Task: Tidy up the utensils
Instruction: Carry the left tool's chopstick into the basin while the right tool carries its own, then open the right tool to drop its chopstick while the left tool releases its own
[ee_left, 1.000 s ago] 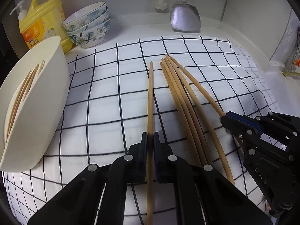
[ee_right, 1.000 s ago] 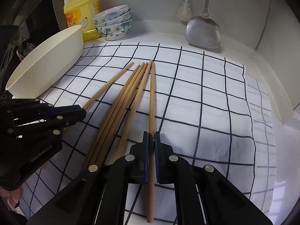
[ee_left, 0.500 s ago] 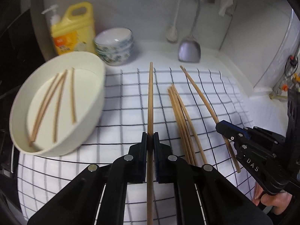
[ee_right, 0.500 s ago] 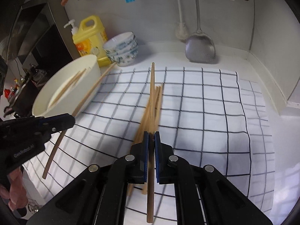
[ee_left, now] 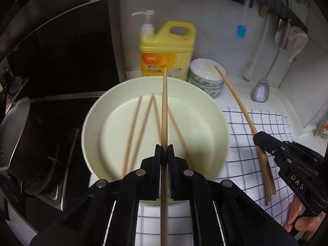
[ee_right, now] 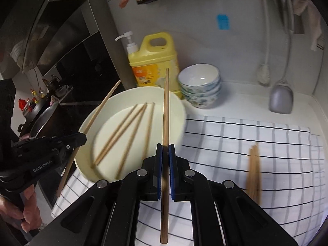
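both grippers — left gripper (ee_left: pixel 164 151) and right gripper (ee_right: pixel 165 150) — each pinch one chopstick (ee_left: pixel 164 110) above the white bowl (ee_left: pixel 96 110), where three lie; lower level, tip inside the rim, then release — bundle (ee_right: pixel 253 172) waits on cloth.

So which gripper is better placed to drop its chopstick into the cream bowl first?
Left, probably. The left gripper holds its chopstick directly above the cream bowl, while the right gripper sits nearer the rim, partly over the checked cloth.
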